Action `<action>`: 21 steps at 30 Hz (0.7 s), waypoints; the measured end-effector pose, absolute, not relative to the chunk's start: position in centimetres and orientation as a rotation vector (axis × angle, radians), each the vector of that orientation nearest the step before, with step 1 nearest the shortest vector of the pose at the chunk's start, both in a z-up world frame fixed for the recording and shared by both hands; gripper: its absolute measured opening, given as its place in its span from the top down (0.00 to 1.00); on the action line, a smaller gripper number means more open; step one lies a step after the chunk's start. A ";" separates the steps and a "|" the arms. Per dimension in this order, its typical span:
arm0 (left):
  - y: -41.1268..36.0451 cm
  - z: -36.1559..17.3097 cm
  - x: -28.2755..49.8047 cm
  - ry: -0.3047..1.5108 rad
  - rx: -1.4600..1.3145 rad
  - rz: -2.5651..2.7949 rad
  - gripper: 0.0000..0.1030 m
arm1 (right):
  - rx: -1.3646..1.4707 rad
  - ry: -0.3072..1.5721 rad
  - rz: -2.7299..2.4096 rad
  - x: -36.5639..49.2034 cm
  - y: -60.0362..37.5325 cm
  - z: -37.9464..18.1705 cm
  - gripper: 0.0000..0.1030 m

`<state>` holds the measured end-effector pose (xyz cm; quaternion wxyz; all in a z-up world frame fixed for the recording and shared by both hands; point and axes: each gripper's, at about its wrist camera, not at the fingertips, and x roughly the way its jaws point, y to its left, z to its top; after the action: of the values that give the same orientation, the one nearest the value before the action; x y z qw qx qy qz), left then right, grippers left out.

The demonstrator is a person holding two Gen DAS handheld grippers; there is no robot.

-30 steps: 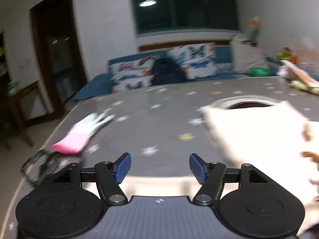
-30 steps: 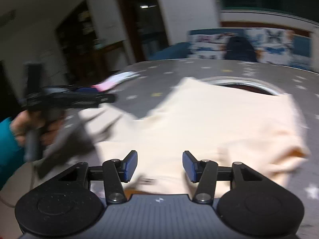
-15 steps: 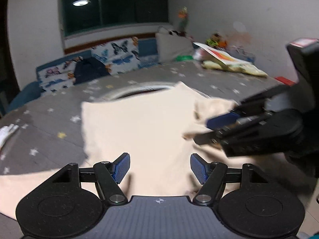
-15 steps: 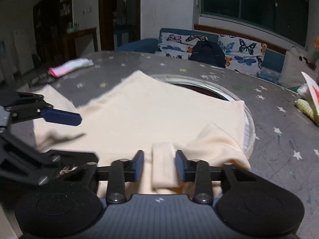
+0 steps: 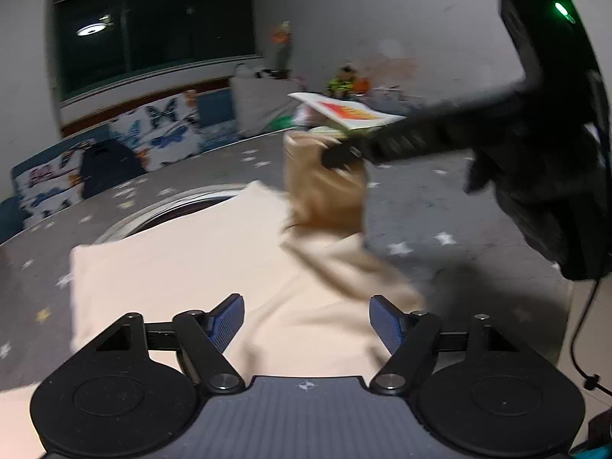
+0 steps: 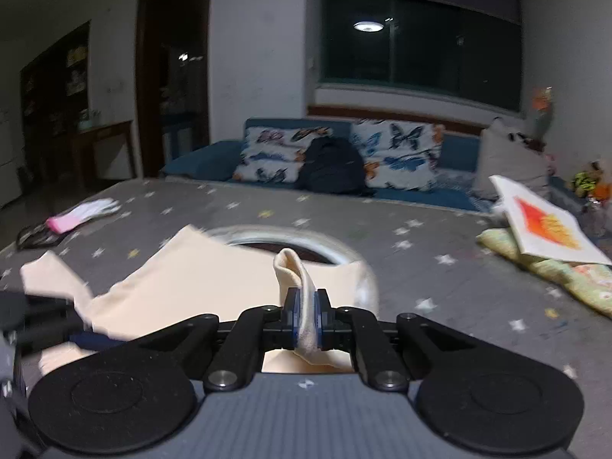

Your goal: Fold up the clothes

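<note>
A cream garment [image 5: 183, 264] lies spread on the grey star-patterned table [image 5: 428, 206]. It also shows in the right wrist view [image 6: 199, 279]. My right gripper [image 6: 306, 319] is shut on a fold of the garment's sleeve [image 6: 296, 279] and holds it lifted. In the left wrist view the right gripper [image 5: 344, 155] shows at the upper right with the cloth hanging from it. My left gripper [image 5: 306, 321] is open and empty, low over the garment's near part.
A pink and white glove [image 6: 82, 212] and a dark object [image 6: 34, 235] lie at the table's far left. A white book [image 6: 547, 222] rests on patterned cloth at the right. A round ring [image 6: 313, 241] sits under the garment. A blue sofa [image 6: 344, 164] stands behind.
My right gripper has closed on the sleeve fold and lifted it up off the table. My left gripper has swung right to face the garment and stays open.
</note>
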<state>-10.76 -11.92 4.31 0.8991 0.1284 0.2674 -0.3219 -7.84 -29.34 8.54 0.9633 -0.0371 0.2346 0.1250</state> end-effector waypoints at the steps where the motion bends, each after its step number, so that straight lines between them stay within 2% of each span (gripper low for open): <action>1: -12.7 4.2 -10.6 0.553 0.270 -0.684 0.34 | -0.070 0.466 0.236 -7.6 -29.9 8.8 0.93; 9: -17.5 3.3 -11.3 0.528 0.344 -0.780 0.39 | -0.042 0.435 0.131 -7.6 -34.0 9.4 0.93; 11: -18.5 2.8 -11.4 0.527 0.374 -0.788 0.46 | -0.033 0.426 0.108 -7.6 -35.0 9.7 0.93; 13: -19.3 2.1 -11.4 0.539 0.399 -0.790 0.61 | -0.028 0.418 0.086 -7.6 -35.9 10.0 0.93; 15: -19.7 1.7 -11.3 0.557 0.414 -0.781 0.65 | -0.027 0.407 0.060 -7.8 -36.9 10.3 0.93; 20: -19.7 1.1 -11.4 0.572 0.422 -0.769 0.68 | -0.026 0.394 0.010 -8.0 -38.8 10.7 0.93; 21: -19.7 1.1 -11.4 0.575 0.425 -0.777 0.72 | -0.025 0.393 0.001 -8.1 -39.1 10.7 0.93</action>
<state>-11.42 -19.69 1.07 0.8639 0.2027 0.2743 -0.3707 -8.07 -39.10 10.74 0.9807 -0.0123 0.1953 0.0005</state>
